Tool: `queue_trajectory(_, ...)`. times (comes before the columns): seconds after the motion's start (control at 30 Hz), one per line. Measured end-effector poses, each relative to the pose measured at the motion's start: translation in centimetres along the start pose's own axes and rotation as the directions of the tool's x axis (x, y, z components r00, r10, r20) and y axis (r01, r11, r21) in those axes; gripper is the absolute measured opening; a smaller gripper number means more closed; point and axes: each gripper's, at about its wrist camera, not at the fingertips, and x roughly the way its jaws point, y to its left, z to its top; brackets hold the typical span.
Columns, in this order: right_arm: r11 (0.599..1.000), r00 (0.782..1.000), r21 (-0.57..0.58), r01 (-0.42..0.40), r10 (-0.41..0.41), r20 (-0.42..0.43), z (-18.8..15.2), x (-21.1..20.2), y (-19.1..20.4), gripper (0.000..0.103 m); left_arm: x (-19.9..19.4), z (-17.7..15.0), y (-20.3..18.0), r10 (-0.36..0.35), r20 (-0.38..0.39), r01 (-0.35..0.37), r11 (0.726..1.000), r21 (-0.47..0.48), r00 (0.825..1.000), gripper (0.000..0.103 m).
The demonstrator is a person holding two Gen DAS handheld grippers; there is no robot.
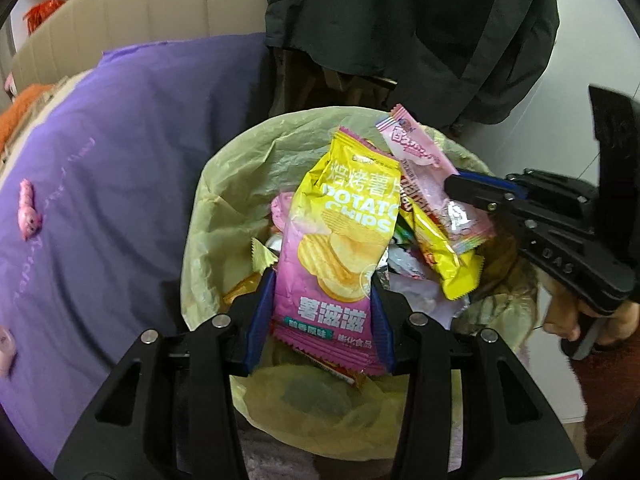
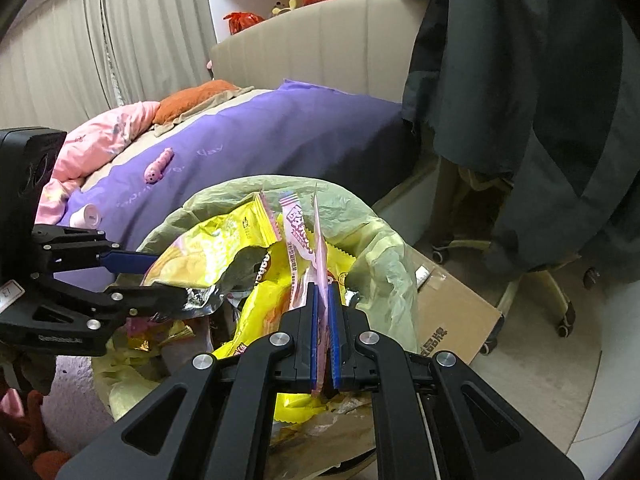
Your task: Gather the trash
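Observation:
A bin lined with a pale yellow-green bag (image 1: 240,152) (image 2: 384,248) is full of snack wrappers. My left gripper (image 1: 320,280) (image 2: 168,276) hovers over it with a pink and yellow potato chips bag (image 1: 340,240) (image 2: 208,256) between its blue-padded fingers; the jaws stand apart at the bag's width. My right gripper (image 2: 323,292) (image 1: 460,192) is shut on a thin pink snack wrapper (image 2: 304,240) (image 1: 424,160) above the bin's right side. A yellow wrapper (image 1: 444,256) lies beneath it.
A bed with a purple cover (image 1: 120,160) (image 2: 280,128) stands left of the bin, with a small pink toy (image 1: 29,216) (image 2: 158,168) on it. A dark coat (image 1: 420,32) hangs behind. A cardboard box (image 2: 452,312) and chair wheels (image 2: 564,328) stand to the right.

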Motion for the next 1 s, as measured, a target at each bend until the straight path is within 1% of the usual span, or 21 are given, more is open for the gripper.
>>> queue_trajectory(0.1, 1.000, 1.000, 0.008, -0.006, 0.006, 0.004, -0.3, -0.2, 0.1, 0.008, -0.8, -0.3, 0.3, -0.024, 0.011, 0.024, 1.000, -0.017, 1.000, 0.043)
queue_trajectory(0.2, 1.000, 1.000, 0.023, 0.002, -0.003, 0.012, -0.5, -0.5, 0.1, 0.009, -1.4, -0.6, 0.6, -0.023, 0.022, 0.024, 0.999, -0.034, 0.999, 0.047)
queue_trajectory(0.23, 1.000, 1.000, 0.026, 0.011, -0.011, 0.013, -0.6, -0.7, 0.2, 0.009, -1.5, -0.7, 0.8, -0.026, 0.028, 0.027, 0.999, -0.039, 0.999, 0.050)
queue_trajectory(0.27, 0.999, 1.000, 0.026, 0.023, -0.023, 0.015, -0.7, -0.8, 0.3, 0.015, -1.8, -0.9, 1.0, -0.029, 0.040, 0.031, 0.998, -0.049, 0.999, 0.053)
queue_trajectory(0.3, 0.999, 1.000, 0.027, 0.027, -0.027, 0.016, -0.7, -1.0, 0.4, 0.026, -2.1, -1.0, 1.1, -0.030, 0.046, 0.033, 0.998, -0.056, 0.998, 0.055)
queue_trajectory(0.37, 0.999, 1.000, 0.028, 0.021, -0.021, 0.021, -0.8, -1.4, 0.6, 0.034, -2.7, -1.1, 1.2, -0.038, 0.058, 0.042, 0.997, -0.068, 0.998, 0.062)
queue_trajectory(0.4, 0.999, 0.999, 0.024, 0.028, -0.029, 0.019, -0.8, -1.6, 0.8, 0.037, -3.0, -1.2, 1.2, -0.037, 0.062, 0.042, 0.997, -0.071, 0.997, 0.064)
queue_trajectory(0.57, 0.997, 0.996, 0.010, 0.076, -0.076, 0.050, -0.8, -3.3, 2.0, 0.037, -5.0, -1.7, 1.3, -0.012, 0.105, 0.021, 0.996, -0.082, 0.994, 0.070)
queue_trajectory(0.67, 0.994, 0.991, 0.005, 0.110, -0.110, 0.080, -0.7, -4.7, 2.7, 0.038, -6.0, -2.2, 1.6, 0.002, 0.133, 0.011, 0.995, -0.100, 0.991, 0.072)
queue_trajectory(0.73, 0.992, 0.988, 0.013, 0.122, -0.123, 0.089, -0.6, -5.4, 2.8, 0.042, -5.9, -2.3, 1.8, 0.008, 0.134, 0.007, 0.994, -0.106, 0.991, 0.072)
queue_trajectory(0.77, 0.991, 0.986, 0.020, 0.135, -0.136, 0.097, -0.6, -5.8, 2.9, 0.044, -5.6, -2.3, 1.8, 0.020, 0.123, -0.006, 0.994, -0.109, 0.992, 0.072)
queue_trajectory(0.9, 0.988, 0.982, 0.037, 0.150, -0.153, 0.110, -0.7, -6.9, 3.2, 0.044, -4.2, -2.4, 1.6, 0.044, 0.095, -0.033, 0.994, -0.109, 0.995, 0.072)
queue_trajectory(0.93, 0.988, 0.982, 0.043, 0.146, -0.150, 0.118, -0.9, -7.3, 3.3, 0.044, -4.2, -2.6, 1.6, 0.048, 0.097, -0.037, 0.993, -0.112, 0.994, 0.072)
queue_trajectory(1.0, 0.990, 0.982, 0.049, 0.132, -0.137, 0.129, -1.3, -8.1, 3.5, 0.044, -5.1, -3.4, 1.7, 0.052, 0.130, -0.035, 0.991, -0.129, 0.990, 0.072)
